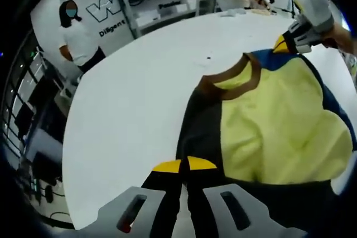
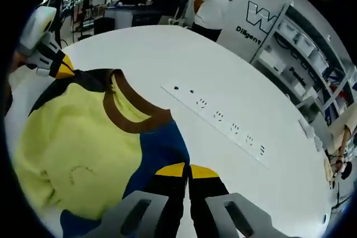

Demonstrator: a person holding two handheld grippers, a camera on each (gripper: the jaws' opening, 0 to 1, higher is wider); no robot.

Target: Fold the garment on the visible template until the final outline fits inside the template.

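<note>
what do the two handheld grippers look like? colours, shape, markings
Both match. The left gripper has two black jaws with yellow tips, rising from light grey housings with slotted openings; a small red mark sits in its left slot. The right gripper has the same black jaws, yellow tips and grey slotted housings. Seen from the other gripper's view, each has a white-grey body behind the black-and-yellow jaws. No cables visible.

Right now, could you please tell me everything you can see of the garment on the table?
The garment is a soft knit top: yellow front, brown ribbed collar, one dark shoulder and one blue shoulder. It lies flat, slightly rumpled, on the white table. The left gripper pinches the dark shoulder; the right gripper pinches the blue one.
</note>
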